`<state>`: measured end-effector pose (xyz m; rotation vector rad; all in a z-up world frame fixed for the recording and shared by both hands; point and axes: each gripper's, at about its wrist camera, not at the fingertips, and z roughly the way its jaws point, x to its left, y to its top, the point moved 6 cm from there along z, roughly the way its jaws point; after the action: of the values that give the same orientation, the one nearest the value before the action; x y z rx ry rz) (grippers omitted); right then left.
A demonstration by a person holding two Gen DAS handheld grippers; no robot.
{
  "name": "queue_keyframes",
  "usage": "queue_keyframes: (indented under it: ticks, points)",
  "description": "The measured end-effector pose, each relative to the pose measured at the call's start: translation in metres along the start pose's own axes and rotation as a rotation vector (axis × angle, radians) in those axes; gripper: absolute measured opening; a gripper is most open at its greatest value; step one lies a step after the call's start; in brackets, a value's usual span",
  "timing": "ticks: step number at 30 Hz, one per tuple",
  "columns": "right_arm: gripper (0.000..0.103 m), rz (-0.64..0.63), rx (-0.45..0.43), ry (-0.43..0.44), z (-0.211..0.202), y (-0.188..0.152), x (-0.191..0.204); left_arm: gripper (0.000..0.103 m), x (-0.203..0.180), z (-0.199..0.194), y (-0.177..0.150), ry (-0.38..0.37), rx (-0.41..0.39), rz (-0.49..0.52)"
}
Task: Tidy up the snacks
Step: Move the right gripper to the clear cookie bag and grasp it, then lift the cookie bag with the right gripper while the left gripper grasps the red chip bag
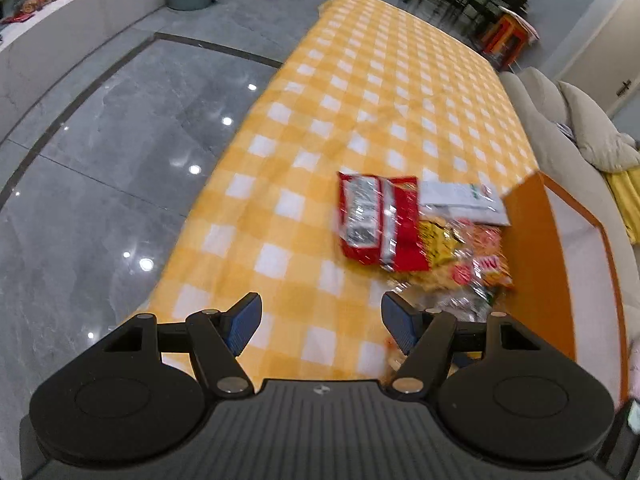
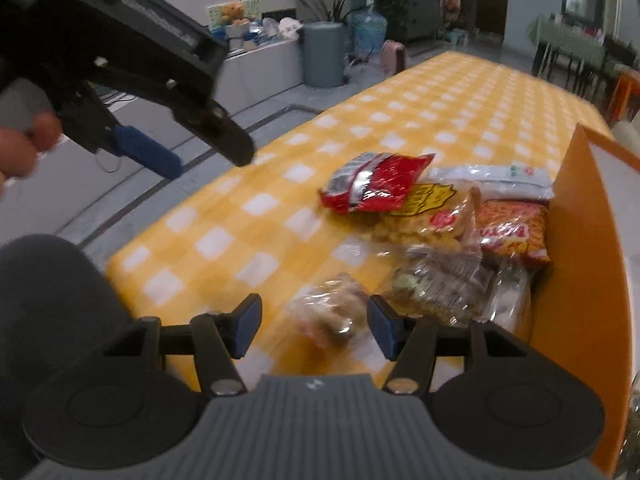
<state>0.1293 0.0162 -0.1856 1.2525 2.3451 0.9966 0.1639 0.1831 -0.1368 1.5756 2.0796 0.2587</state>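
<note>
Blue pads on my right gripper [image 2: 311,330] sit apart with nothing pinched, a clear bag of brownish snacks [image 2: 332,314] just ahead between the jaws. Left gripper [image 1: 320,322] is spread wide over bare yellow checked cloth [image 1: 360,92]. Further out, the red packet [image 2: 374,186] tops the pile, right of my left jaws, beside the orange box [image 2: 580,240].

Both black grippers, left gripper [image 1: 321,322] and right gripper [image 2: 308,327], are showing blue finger pads [image 2: 247,330], silver screws and ribbed bodies.
</note>
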Motion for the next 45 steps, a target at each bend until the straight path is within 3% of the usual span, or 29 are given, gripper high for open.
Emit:
queue_keyframes:
  ticks: [1, 3, 7, 11, 16, 23, 26, 35, 39, 42, 45]
  points:
    - [0.058, -0.038, -0.027, -0.037, 0.001, -0.001, 0.0, 0.081, 0.005, 0.002, 0.001, 0.011, 0.002, -0.021]
    - [0.069, -0.121, -0.075, -0.095, 0.005, -0.003, 0.0, 0.081, 0.013, 0.008, 0.003, 0.013, 0.023, -0.066]
    - [0.073, -0.187, -0.081, -0.076, 0.016, -0.007, 0.006, 0.081, 0.024, 0.015, 0.001, -0.001, 0.055, -0.114]
    - [0.076, -0.158, -0.097, -0.061, 0.024, -0.009, 0.005, 0.081, 0.025, 0.019, 0.001, 0.009, 0.068, -0.112]
    - [0.076, -0.222, -0.126, -0.048, 0.034, -0.01, 0.011, 0.081, 0.021, 0.022, 0.0, 0.006, 0.078, -0.097]
    - [0.064, -0.156, -0.114, -0.008, 0.041, -0.012, 0.01, 0.081, 0.024, 0.023, 0.0, 0.009, 0.083, -0.106]
    - [0.048, -0.13, -0.119, 0.017, 0.04, -0.014, 0.009, 0.081, 0.026, 0.023, 0.0, 0.003, 0.086, -0.119]
    - [0.046, -0.077, -0.206, 0.009, 0.011, 0.007, 0.007, 0.08, 0.021, 0.023, -0.004, 0.007, 0.1, -0.105]
    - [0.046, 0.053, -0.239, 0.058, -0.006, 0.017, -0.002, 0.08, 0.022, 0.019, -0.004, 0.005, 0.087, -0.103]
    - [0.046, 0.095, -0.26, 0.044, -0.019, 0.024, -0.01, 0.078, 0.022, 0.016, -0.004, -0.036, 0.073, -0.11]
    - [0.046, 0.13, -0.3, 0.026, -0.038, 0.035, -0.017, 0.078, 0.004, 0.012, -0.005, -0.126, 0.045, -0.072]
